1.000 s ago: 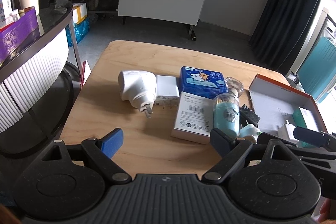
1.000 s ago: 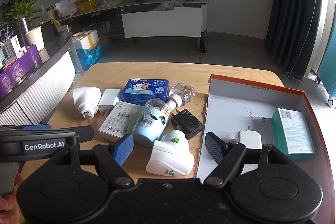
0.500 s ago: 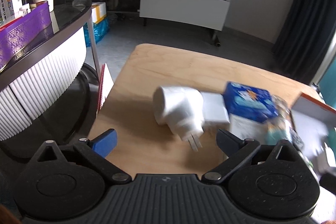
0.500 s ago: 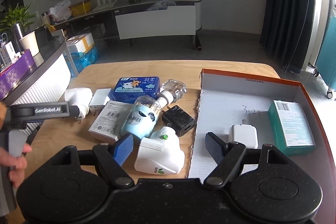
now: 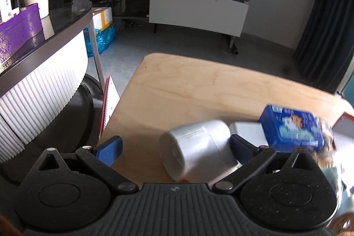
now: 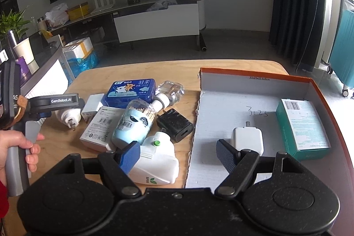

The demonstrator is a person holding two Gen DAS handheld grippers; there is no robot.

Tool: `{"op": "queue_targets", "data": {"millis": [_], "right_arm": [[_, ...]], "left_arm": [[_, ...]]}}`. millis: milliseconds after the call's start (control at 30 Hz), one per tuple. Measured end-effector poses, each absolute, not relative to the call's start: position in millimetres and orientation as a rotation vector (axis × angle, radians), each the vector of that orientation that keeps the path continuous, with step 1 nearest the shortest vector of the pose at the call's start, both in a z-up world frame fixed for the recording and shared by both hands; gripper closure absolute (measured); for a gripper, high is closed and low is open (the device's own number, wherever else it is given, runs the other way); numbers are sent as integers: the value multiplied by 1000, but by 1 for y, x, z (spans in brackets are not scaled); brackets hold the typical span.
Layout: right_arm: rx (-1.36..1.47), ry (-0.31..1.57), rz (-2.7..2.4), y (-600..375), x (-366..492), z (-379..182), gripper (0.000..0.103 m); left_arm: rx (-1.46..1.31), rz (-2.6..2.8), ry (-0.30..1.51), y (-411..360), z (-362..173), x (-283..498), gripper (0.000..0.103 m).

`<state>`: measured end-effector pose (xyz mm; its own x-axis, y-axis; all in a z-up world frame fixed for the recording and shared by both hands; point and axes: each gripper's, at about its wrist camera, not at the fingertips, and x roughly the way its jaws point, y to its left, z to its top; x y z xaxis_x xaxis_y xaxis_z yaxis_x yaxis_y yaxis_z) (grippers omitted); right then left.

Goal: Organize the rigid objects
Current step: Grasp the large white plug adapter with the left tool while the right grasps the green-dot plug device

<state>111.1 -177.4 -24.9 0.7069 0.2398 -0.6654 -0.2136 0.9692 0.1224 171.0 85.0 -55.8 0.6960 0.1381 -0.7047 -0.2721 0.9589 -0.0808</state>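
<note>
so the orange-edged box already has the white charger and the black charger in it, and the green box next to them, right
Not quite. The right wrist view shows the black charger lying on the table just outside the orange-edged box, among the unsorted items. Inside the box are only the white charger and the green box.

Colours on my table

My gripper pads [image 6: 130, 157] are blue on black frames; the table [image 6: 93, 79] is pale wood grain, the box [image 6: 254, 73] orange-rimmed with white floor, the tissue pack [image 6: 130, 90] blue with cartoon print, one charger [image 6: 176, 124] black.
</note>
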Motion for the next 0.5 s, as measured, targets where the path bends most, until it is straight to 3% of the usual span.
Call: {"op": "queue_targets", "data": {"millis": [233,300,367,500], "right_arm": [[49,751,265,-175,112,-31,13],[52,741,278,-176,110,-29,13],[64,741,291,-178,109,-28,13],[63,746,312,-177,105,-27,12]], "left_arm": [[-111,232,750,75,-67,173,2],[-100,216,738,75,-66,174,11],[-65,202,721,73,-65,174,36],[-66,180,717,75,-64,173,38]]}}
